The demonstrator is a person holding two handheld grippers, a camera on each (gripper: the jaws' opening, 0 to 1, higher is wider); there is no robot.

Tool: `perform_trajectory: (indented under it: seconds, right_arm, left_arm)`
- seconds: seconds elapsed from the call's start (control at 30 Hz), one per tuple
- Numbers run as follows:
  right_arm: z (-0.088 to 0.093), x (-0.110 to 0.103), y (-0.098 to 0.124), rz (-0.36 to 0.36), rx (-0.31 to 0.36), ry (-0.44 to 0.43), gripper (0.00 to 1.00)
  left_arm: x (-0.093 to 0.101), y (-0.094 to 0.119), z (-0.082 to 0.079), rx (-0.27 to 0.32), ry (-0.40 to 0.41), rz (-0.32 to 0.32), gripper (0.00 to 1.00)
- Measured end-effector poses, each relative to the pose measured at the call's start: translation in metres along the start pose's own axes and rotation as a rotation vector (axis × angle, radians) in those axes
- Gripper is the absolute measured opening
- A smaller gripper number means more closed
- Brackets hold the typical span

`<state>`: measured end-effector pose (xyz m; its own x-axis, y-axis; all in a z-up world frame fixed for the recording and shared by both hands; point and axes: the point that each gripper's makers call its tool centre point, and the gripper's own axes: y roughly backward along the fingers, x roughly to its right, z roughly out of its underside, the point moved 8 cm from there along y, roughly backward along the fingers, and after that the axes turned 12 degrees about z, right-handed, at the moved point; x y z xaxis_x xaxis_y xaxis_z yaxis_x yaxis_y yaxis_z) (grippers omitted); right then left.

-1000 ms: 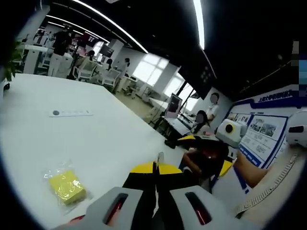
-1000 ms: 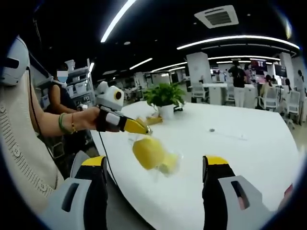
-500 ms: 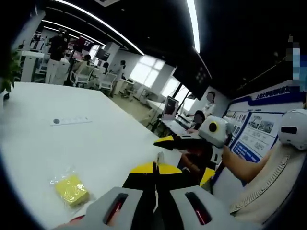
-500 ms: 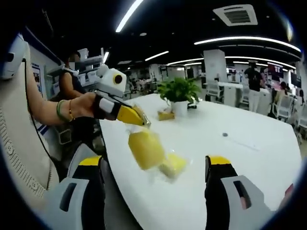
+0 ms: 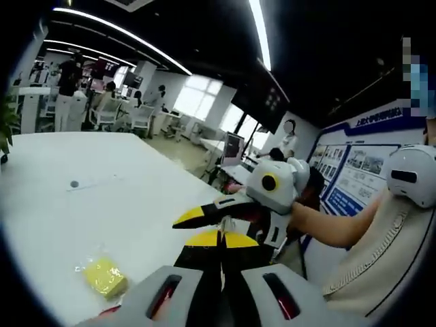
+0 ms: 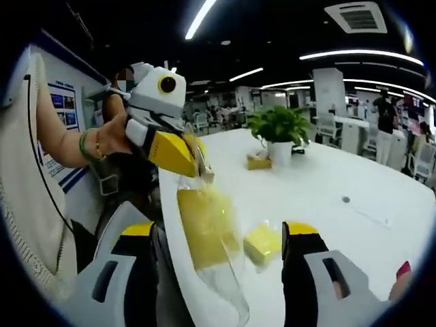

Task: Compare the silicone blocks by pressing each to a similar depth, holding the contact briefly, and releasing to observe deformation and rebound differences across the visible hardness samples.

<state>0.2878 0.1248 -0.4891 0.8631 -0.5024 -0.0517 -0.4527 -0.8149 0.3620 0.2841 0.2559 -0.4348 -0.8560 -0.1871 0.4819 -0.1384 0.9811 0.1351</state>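
Observation:
In the right gripper view my left gripper (image 6: 203, 174) comes in from the left, shut on the top of a clear plastic bag. A yellow silicone block (image 6: 204, 228) hangs in that bag. It hangs in front of the gap of my right gripper (image 6: 219, 230), whose jaws stand wide open, nearer the left jaw. A second bagged yellow block (image 6: 262, 243) lies on the white table (image 6: 327, 184). In the left gripper view my left gripper (image 5: 219, 237) has its yellow tips together. My right gripper (image 5: 228, 221) reaches in from the right. The block on the table (image 5: 105, 277) lies at lower left.
A potted plant (image 6: 279, 129) and a small yellow item (image 6: 259, 161) stand farther back on the table. A thin strip with a dark dot (image 5: 92, 182) lies mid-table. A person's hand and beige sleeve (image 5: 368, 252) are close by. Desks, chairs and people fill the room behind.
The two grippers have come closer together. The hanging bagged block now looms larger in front of the right gripper's open jaws. The block on the table has stayed put.

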Motion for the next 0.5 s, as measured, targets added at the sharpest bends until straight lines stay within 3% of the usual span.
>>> perform_trajectory:
  seconds: [0.2, 0.3, 0.5]
  right_arm:
    - [0.001, -0.003, -0.012, -0.053, -0.016, 0.008, 0.58]
    - [0.002, -0.002, -0.014, -0.079, -0.030, 0.004, 0.45]
    - [0.003, -0.004, -0.014, -0.104, -0.028, 0.010, 0.32]
  left_arm:
    - [0.005, -0.004, -0.001, -0.036, -0.031, 0.016, 0.00]
    - [0.005, -0.006, -0.001, -0.049, -0.041, 0.023, 0.00]
    - [0.001, -0.007, -0.003, -0.063, -0.054, 0.022, 0.00]
